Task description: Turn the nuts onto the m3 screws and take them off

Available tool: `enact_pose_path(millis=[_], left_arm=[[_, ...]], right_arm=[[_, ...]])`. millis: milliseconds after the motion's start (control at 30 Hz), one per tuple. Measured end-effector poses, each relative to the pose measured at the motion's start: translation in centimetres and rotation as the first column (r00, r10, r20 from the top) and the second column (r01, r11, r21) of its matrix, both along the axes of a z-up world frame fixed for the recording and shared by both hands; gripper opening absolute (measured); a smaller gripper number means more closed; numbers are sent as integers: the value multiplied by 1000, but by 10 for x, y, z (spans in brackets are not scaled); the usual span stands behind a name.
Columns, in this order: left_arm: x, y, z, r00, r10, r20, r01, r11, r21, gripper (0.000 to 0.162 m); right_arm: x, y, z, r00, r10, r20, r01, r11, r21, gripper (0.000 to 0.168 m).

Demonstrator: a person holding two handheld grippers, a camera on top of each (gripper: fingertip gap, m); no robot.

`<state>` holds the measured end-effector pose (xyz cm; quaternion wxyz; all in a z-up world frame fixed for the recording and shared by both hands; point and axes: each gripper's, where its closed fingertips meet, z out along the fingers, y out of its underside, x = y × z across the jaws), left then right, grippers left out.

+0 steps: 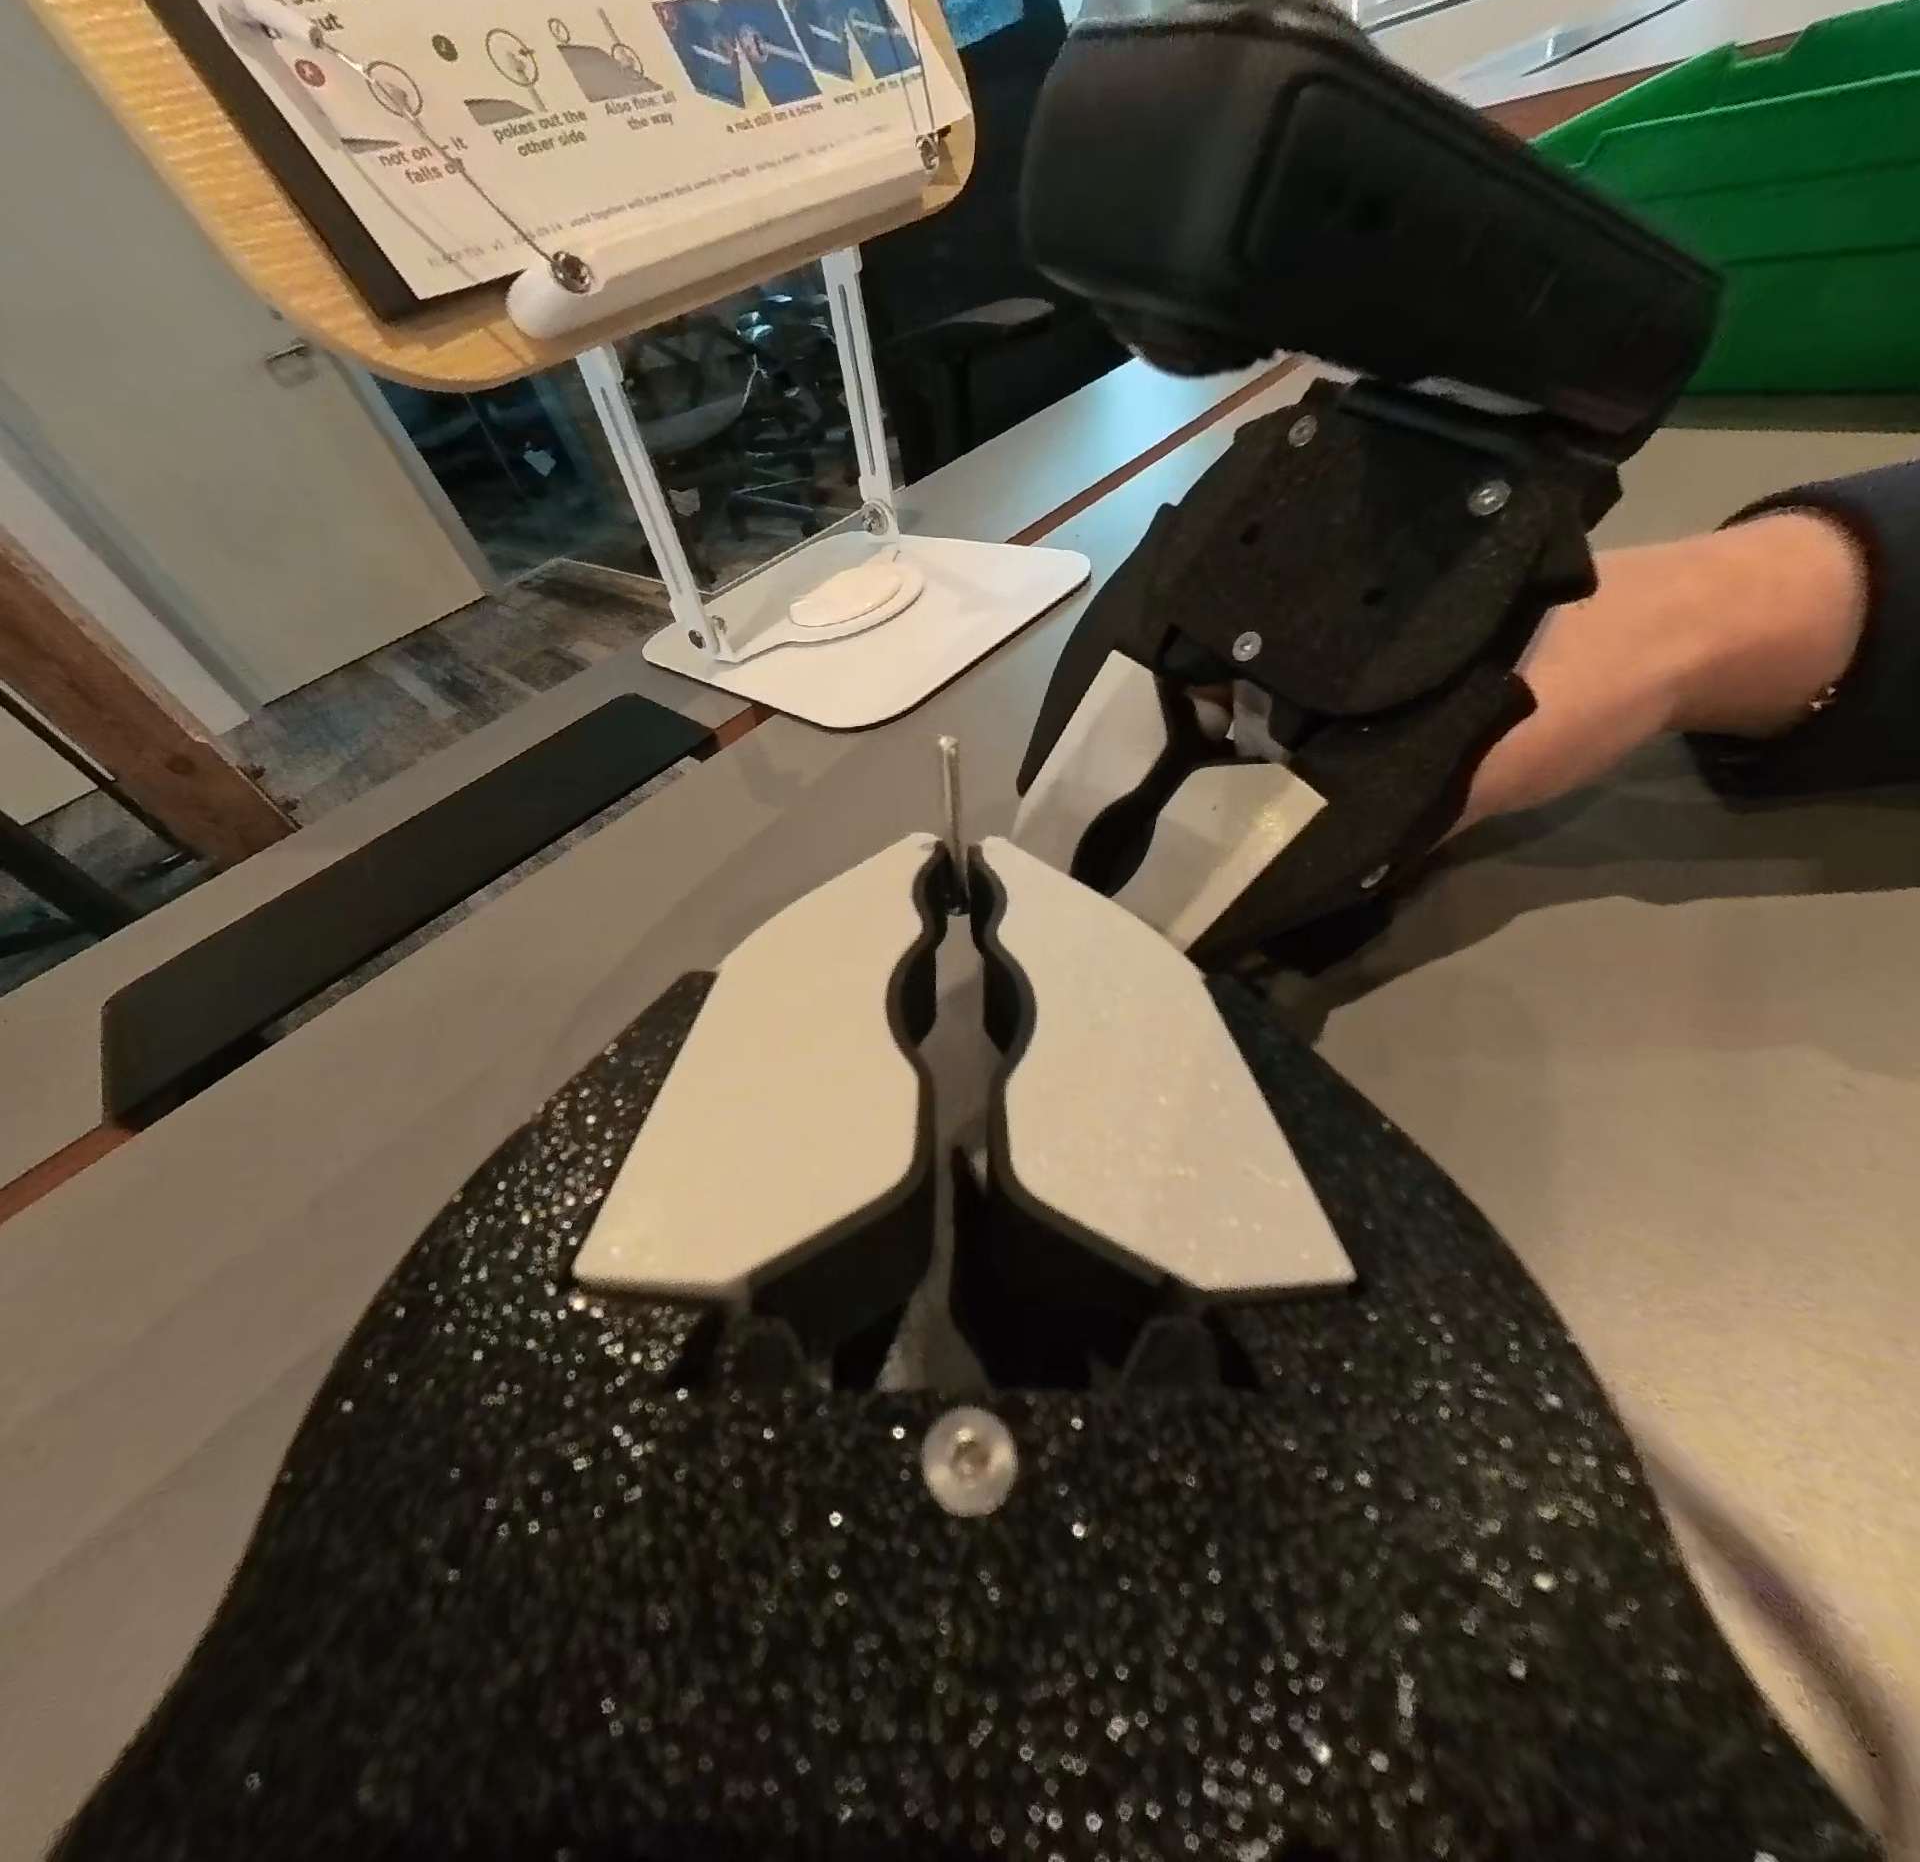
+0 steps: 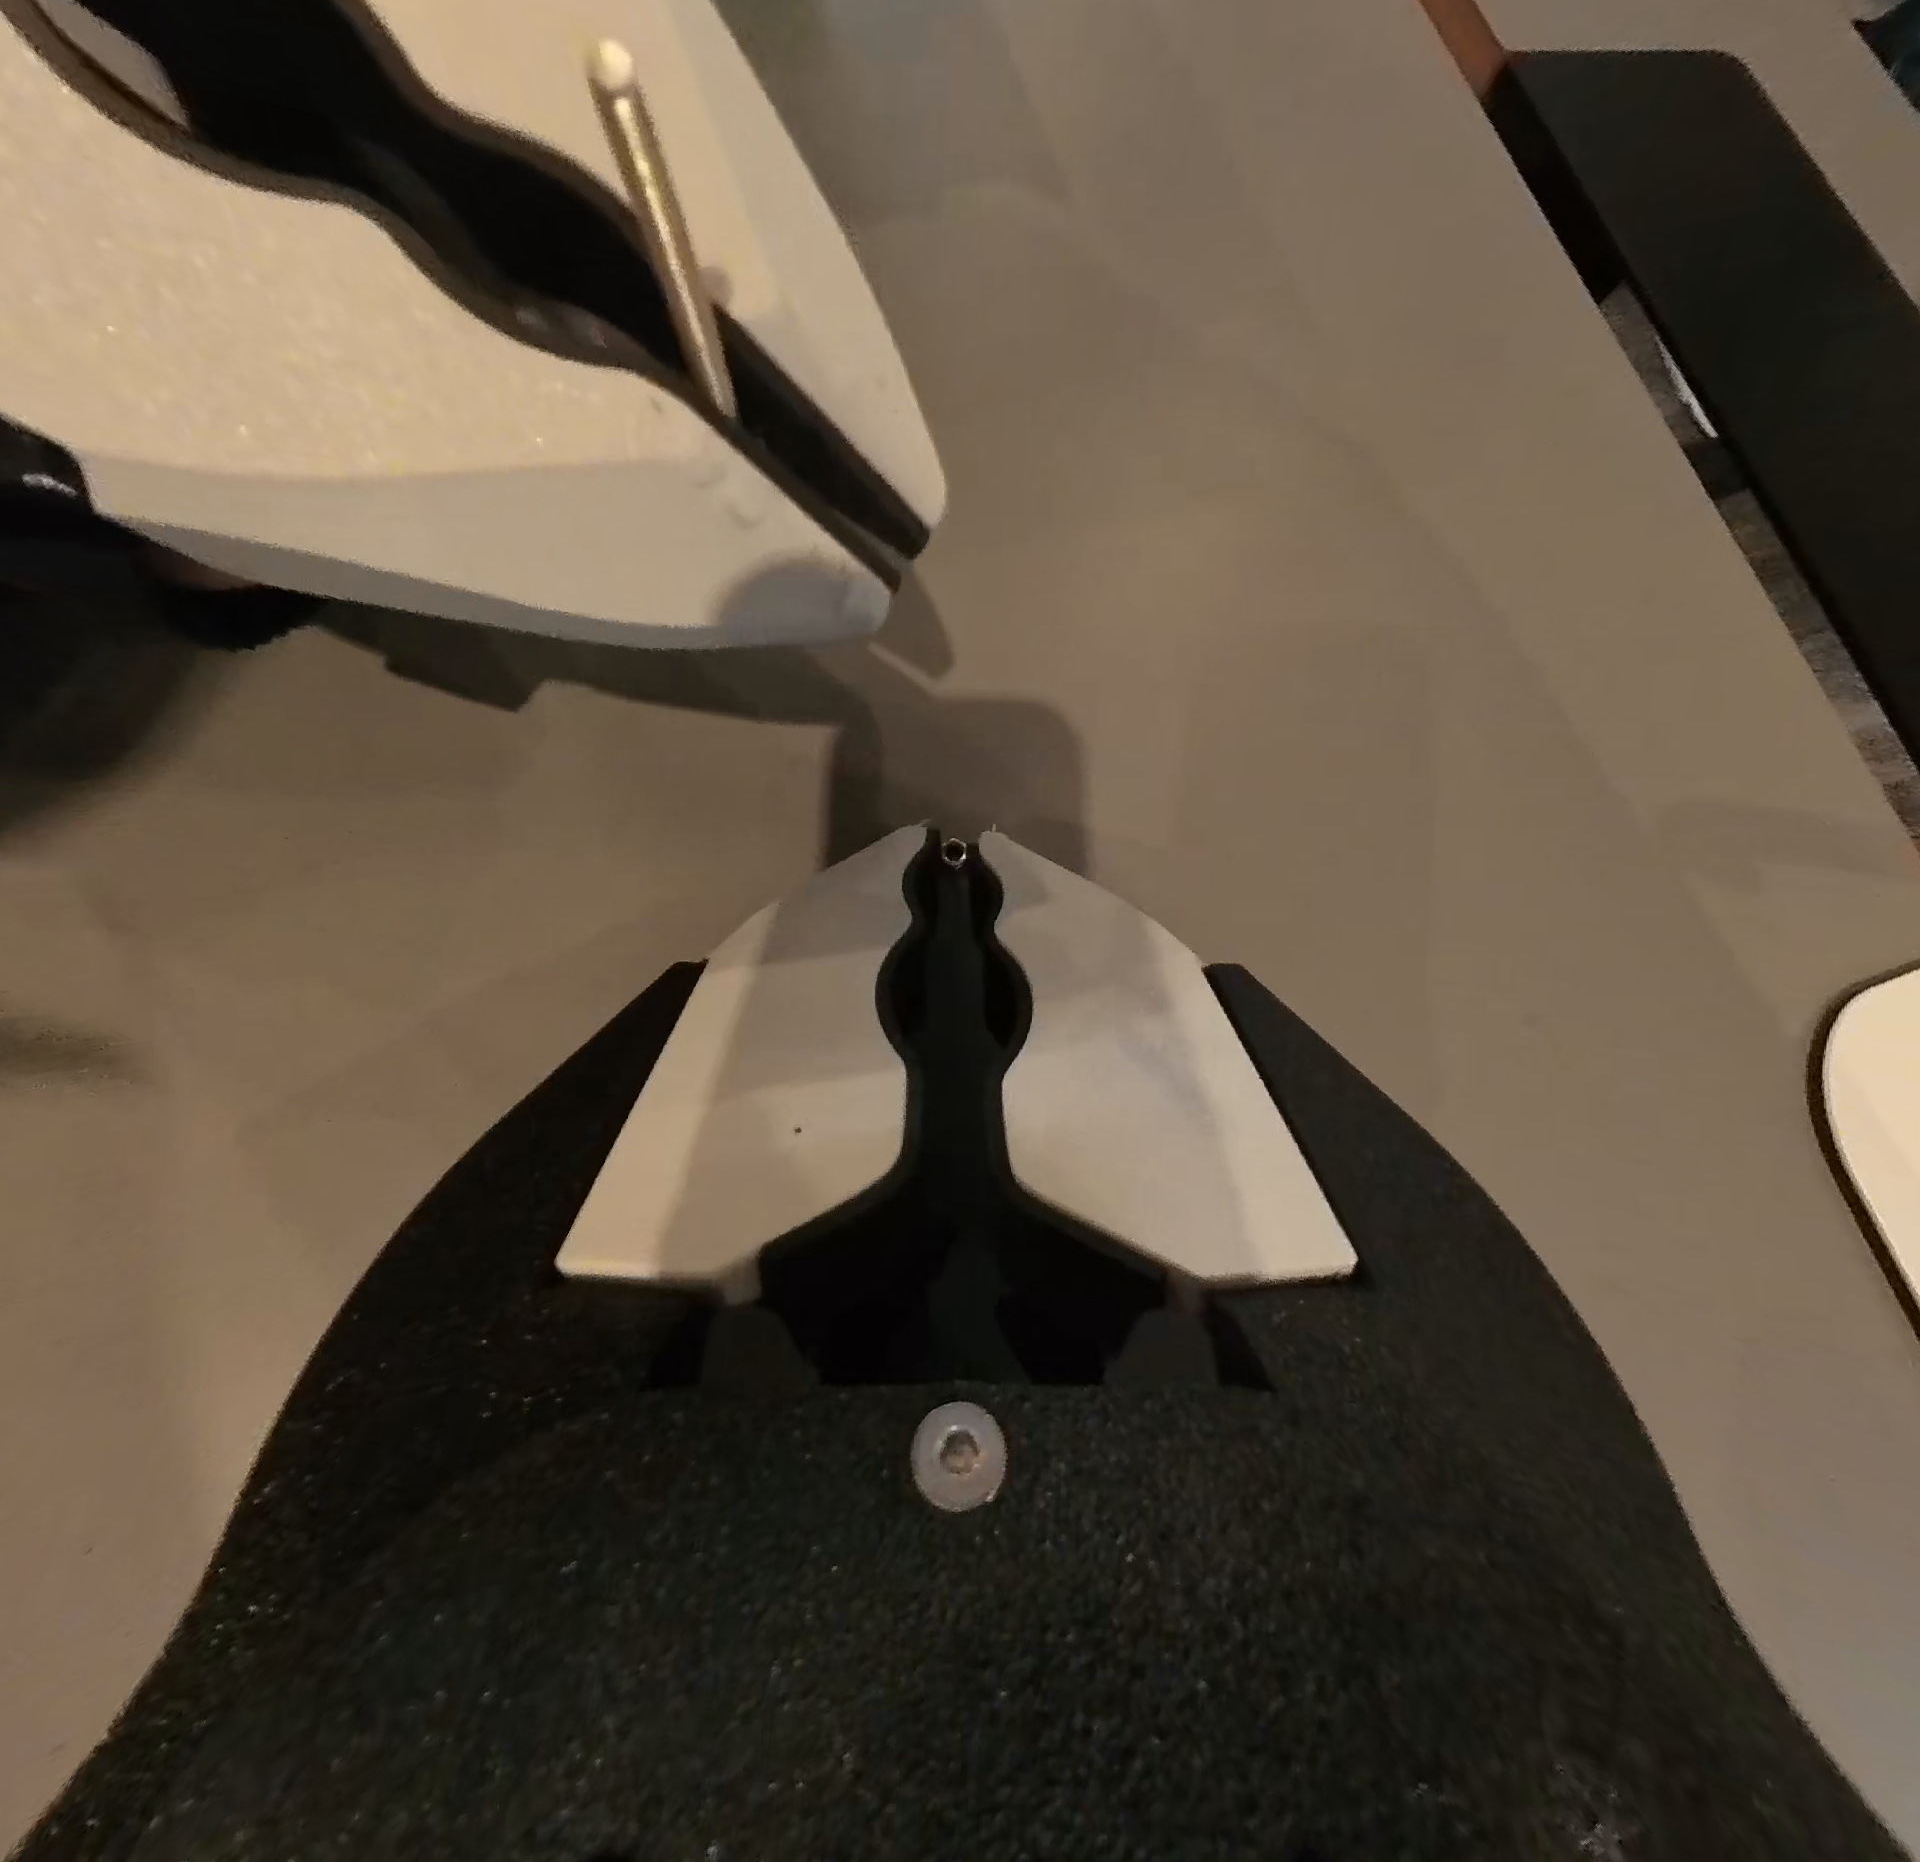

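Observation:
My left gripper (image 1: 951, 862) is shut on a thin silver M3 screw (image 1: 948, 804). The screw stands upright out of the fingertips, above the grey table (image 1: 520, 981). The screw also shows in the right wrist view (image 2: 665, 243), pinched between the left gripper's white fingers (image 2: 416, 441) at the upper left. My right gripper (image 2: 953, 848) is shut on a small silver hex nut (image 2: 951, 856) at its very tips, low over the table. It sits to the right of the screw and below its free end. Its black housing (image 1: 1351, 565) shows in the left wrist view.
A white stand (image 1: 873, 617) holding an instruction sheet (image 1: 582, 98) stands at the table's far edge. Green bins (image 1: 1766, 233) are at the back right. A black strip (image 1: 395, 898) runs along the left edge. A person's hand (image 1: 1662, 659) holds the right gripper. The gap from one gripper's tips to the other's is roughly 7 cm.

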<state>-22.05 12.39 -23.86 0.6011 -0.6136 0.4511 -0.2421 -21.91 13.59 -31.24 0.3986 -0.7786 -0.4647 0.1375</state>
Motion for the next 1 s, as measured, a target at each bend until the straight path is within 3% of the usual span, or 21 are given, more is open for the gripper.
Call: enact_pose_path(millis=[167,367,500,1000], left_arm=[[1,-2,-1,1000,-8,-11,8,1000,2,3],[4,-4,-4,999,-22,-33,22,1000,3,3],[8,-8,-6,998,-48,-49,49,999,7,2],[13,-14,-10,993,-89,-84,90,996,8,2]], right_arm=[[6,-1,16,997,13,-81,-12,1000,16,5],[9,-13,84,958,113,-265,-81,988,130,5],[-2,-33,110,928,216,-304,-164,969,187,5],[-8,-41,104,951,250,-182,-210,954,214,5]])
